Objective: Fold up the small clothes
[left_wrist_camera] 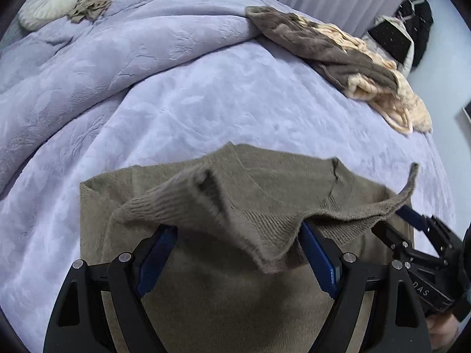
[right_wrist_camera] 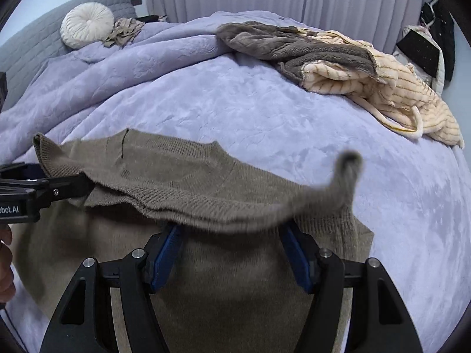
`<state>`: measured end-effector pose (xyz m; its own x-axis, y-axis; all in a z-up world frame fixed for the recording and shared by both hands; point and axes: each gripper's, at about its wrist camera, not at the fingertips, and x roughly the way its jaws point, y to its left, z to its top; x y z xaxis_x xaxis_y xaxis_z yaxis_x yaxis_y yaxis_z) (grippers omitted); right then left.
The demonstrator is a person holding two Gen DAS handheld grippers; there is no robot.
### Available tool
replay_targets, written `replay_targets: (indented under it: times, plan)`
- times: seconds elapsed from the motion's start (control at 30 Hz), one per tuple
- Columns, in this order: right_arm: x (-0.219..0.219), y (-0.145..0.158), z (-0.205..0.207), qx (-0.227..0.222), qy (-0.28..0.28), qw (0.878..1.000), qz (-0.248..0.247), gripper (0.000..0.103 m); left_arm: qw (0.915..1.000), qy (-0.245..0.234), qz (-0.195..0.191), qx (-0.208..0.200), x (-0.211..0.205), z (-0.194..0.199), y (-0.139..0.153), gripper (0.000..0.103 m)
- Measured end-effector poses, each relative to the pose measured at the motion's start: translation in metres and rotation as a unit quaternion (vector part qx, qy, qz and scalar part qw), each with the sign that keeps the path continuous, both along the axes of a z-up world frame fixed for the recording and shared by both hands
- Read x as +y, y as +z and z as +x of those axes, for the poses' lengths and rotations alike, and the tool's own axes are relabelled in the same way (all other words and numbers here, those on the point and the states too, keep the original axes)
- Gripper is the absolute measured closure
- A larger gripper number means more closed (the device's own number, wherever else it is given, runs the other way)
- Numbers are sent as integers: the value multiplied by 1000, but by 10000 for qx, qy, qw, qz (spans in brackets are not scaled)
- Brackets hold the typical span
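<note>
While the olive-brown knitted sweater (left_wrist_camera: 206,294) lies mostly flat on the lavender embossed bedspread (left_wrist_camera: 206,94), its ribbed hem is lifted and drapes over the blue finger pads of both tools, so the fingertips are hidden under the wool. The left gripper (left_wrist_camera: 238,229) has its jaws wide apart, and the cloth hangs in a fold down between them; whether the tips pinch anything I cannot tell. The right gripper (right_wrist_camera: 229,229) also stands with its jaws apart, with the hem stretched across above them and one blurred corner sticking up past the right jaw. Only the left wrist view shows the right tool from the side, to the right of the left jaws, where its black fingers reach under the raised edge of the sweater. Only the right wrist view shows the left tool from the side, to the left of the right jaws, with a part of printed white letters on its black body. The knit is fine and fuzzy on the body and has vertical ribs at the hem. Far beyond the jaws lies a crumpled pile of grey plush and cream striped fleece (right_wrist_camera: 338,64), soft and thick. Farther to the left rests a round white pleated cushion (right_wrist_camera: 86,25), with a small beige crumpled cloth (right_wrist_camera: 123,31) just beside it.
</note>
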<state>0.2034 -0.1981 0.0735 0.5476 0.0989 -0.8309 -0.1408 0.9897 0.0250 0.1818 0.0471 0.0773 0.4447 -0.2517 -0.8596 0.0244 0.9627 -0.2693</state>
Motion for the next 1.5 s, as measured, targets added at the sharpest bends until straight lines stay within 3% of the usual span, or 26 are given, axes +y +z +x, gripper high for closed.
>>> replay_targets:
  times: [0.2, 0.3, 0.43, 0.5, 0.53, 0.63, 0.8, 0.93, 1.07, 1.13, 1.17, 1.27, 1.4, 1.5]
  plan:
    - [-17, 0, 17, 58, -483, 9985, 241, 33, 9985, 408, -366, -35, 27, 8, 6, 18]
    - [-19, 0, 13, -4, -515, 9980, 370, 33, 9986, 237, -463, -78, 20, -1, 6, 18]
    - [-10, -16, 14, 171, -394, 9990, 134, 33, 9987, -292, 354, -222, -17, -9, -8, 18]
    - [-15, -27, 14, 212, -510, 9981, -272, 33, 9961, -190, 849, -122, -14, -8, -25, 18]
    - [-22, -32, 13, 251, -654, 9965, -463, 33, 9957, -88, 919, -40, -6, -7, -34, 18]
    - [-48, -31, 4, 295, -808, 9963, -74, 35, 9974, -2, 715, -95, 16, -17, -37, 18]
    - [-52, 3, -53, -80, -725, 9973, 84, 33, 9956, 31, 700, -625, 36, -75, 1, 18]
    - [-47, 5, -97, -98, -701, 9968, 377, 32, 9988, 129, 117, -458, 51, -109, 0, 18]
    - [-17, -13, -96, 111, -424, 9988, 213, 32, 9984, -74, 442, -343, 20, -108, -16, 18]
    - [-12, -28, -99, 287, -411, 9987, -87, 32, 9937, -75, 1113, -70, 8, -107, -39, 18]
    - [-16, -33, -104, 288, -481, 9983, -150, 32, 9924, -111, 1222, -120, 7, -113, -45, 18]
    - [-28, -33, -129, 147, -507, 9985, -115, 32, 9908, -182, 1287, -368, 12, -137, -46, 18]
    - [-22, -38, -144, 252, -312, 9980, -484, 31, 9927, -240, 1146, -273, 23, -150, -47, 18]
    - [-21, -26, -147, 280, -456, 9969, -586, 30, 9946, -133, 1005, -212, 30, -154, -33, 18]
